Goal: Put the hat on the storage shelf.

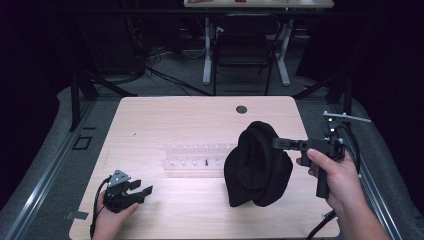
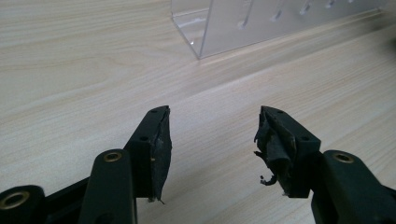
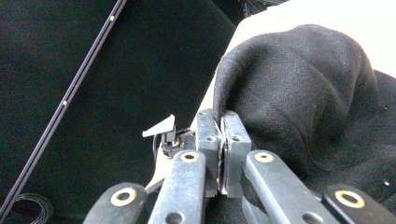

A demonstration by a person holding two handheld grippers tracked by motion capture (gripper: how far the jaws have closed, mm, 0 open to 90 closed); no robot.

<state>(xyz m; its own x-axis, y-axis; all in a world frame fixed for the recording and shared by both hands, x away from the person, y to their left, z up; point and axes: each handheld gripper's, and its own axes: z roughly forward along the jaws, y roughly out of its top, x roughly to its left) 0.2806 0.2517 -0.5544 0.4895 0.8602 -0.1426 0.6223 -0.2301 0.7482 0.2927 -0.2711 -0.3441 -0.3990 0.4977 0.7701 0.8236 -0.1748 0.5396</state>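
A black cloth garment hangs bunched above the right half of the wooden table, its lower end near the tabletop. My right gripper is shut on the garment's upper edge and holds it up from the right. In the right gripper view the two jaws meet on a fold of the black cloth, with the gripper pinching its edge. My left gripper rests at the table's front left corner, open, with nothing between its jaws. Bare wood lies between the open pads of the left gripper.
A clear plastic rack lies across the table's middle, left of the garment; its corner stands ahead of the left gripper. A round grommet hole is near the far edge. A chair and table legs stand beyond the table.
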